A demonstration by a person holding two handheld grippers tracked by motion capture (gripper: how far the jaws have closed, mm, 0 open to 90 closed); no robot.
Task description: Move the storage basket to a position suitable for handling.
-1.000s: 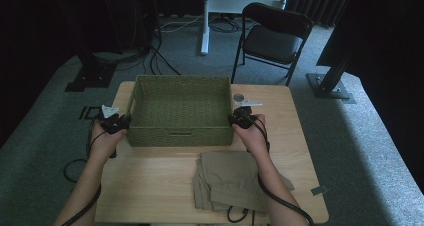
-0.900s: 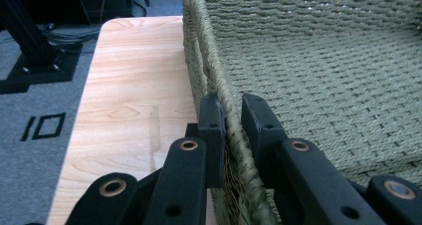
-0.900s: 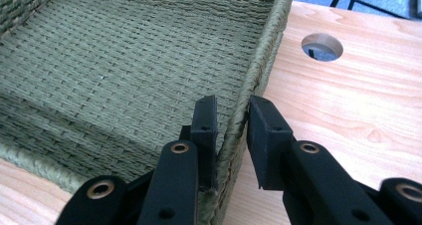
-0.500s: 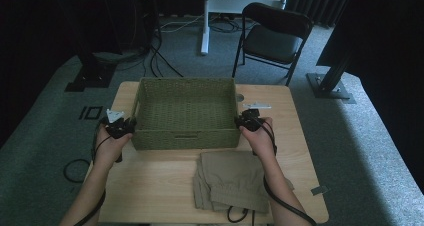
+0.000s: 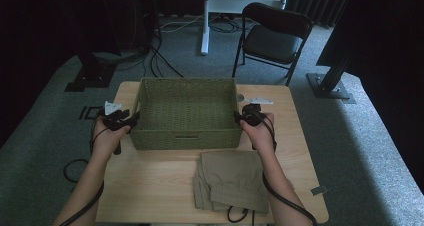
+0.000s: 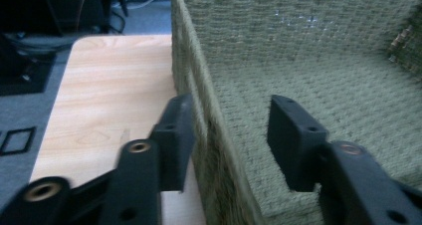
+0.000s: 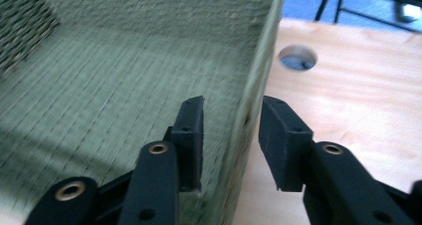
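Observation:
A green woven basket (image 5: 185, 136) stands empty on the wooden table (image 5: 150, 186). My left gripper (image 5: 134, 118) straddles its left wall (image 6: 199, 85), one jaw outside and one inside. Those jaws have just been opening; the inner pad stands well clear of the weave. My right gripper (image 5: 239, 117) straddles the right wall (image 7: 259, 70) the same way. Its jaws have also just been opening, with a gap on both sides of the wall. In the left gripper view my left gripper (image 6: 229, 115) is open. In the right gripper view my right gripper (image 7: 231, 110) is open too.
A folded khaki garment (image 5: 232, 178) lies on the table in front of the basket, under my right forearm. A round hole (image 7: 297, 57) is cut in the tabletop right of the basket. A black folding chair (image 5: 272, 36) stands beyond the table.
The basket and both hands shifted slightly toward the person and to the right, then held still. Both hands stay at the basket's side walls.

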